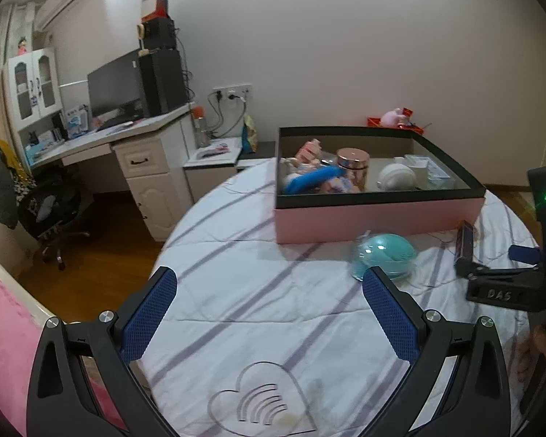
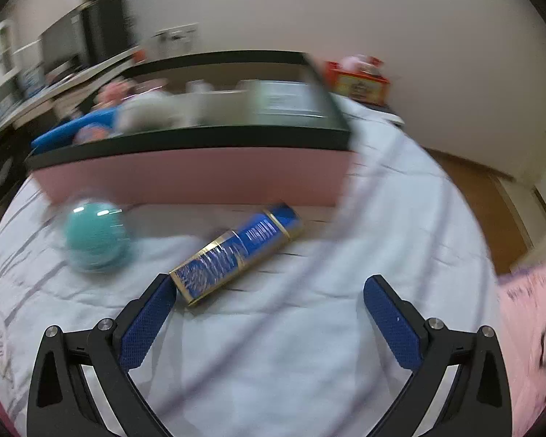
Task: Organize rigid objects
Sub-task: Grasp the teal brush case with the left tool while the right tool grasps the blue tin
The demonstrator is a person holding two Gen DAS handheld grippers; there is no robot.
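Observation:
A pink box with a black rim (image 1: 375, 216) (image 2: 200, 174) stands on the striped bedsheet and holds several items, among them a copper jar (image 1: 353, 167) and a white round object (image 1: 396, 178). A teal round object (image 1: 384, 255) (image 2: 94, 236) lies in front of the box. A blue and gold rectangular box (image 2: 236, 251) (image 1: 466, 244) lies flat to its right. My left gripper (image 1: 269, 295) is open and empty, just left of the teal object. My right gripper (image 2: 269, 302) is open, its left finger beside the blue box's near end; the right wrist view is motion-blurred.
A white desk (image 1: 127, 138) with a monitor, a black chair (image 1: 43, 204) and wooden floor lie left of the bed. A pink pillow (image 2: 527, 327) is at the right. A red box with a pink toy (image 1: 396, 118) sits behind the pink box.

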